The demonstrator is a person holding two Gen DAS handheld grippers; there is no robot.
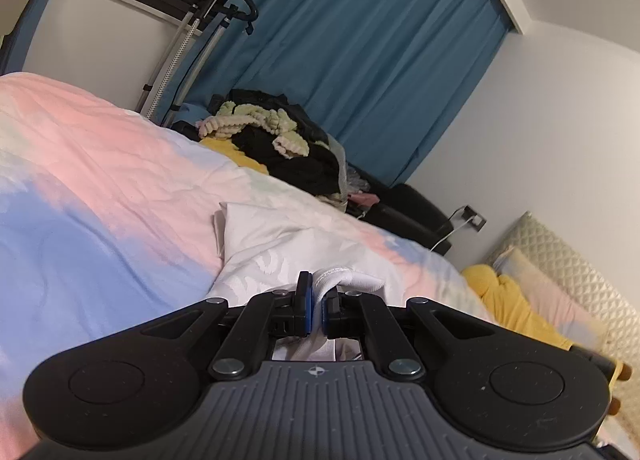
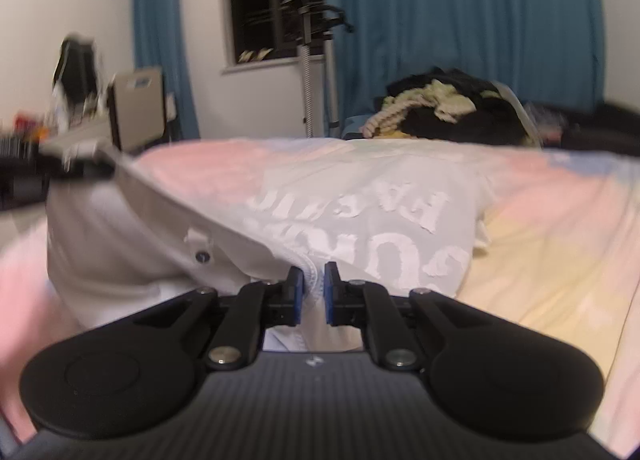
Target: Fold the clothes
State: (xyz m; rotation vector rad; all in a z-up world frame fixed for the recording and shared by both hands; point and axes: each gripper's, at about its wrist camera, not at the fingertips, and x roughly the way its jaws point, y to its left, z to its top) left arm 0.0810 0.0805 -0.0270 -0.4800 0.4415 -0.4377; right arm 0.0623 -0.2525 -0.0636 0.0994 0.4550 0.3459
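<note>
A white T-shirt with raised white lettering lies spread on the pastel bedspread. My right gripper is shut on its ribbed hem or collar edge, with cloth bunched between the blue pads. In the left wrist view the same white T-shirt lies partly folded on the bedspread. My left gripper is shut on a white ribbed edge of it. One side of the shirt is lifted at the left of the right wrist view, blurred.
A pile of dark, yellow and pale green clothes sits at the far bed edge, also in the right wrist view. A garment steamer stand, blue curtains, a yellow garment and a quilted pillow are around.
</note>
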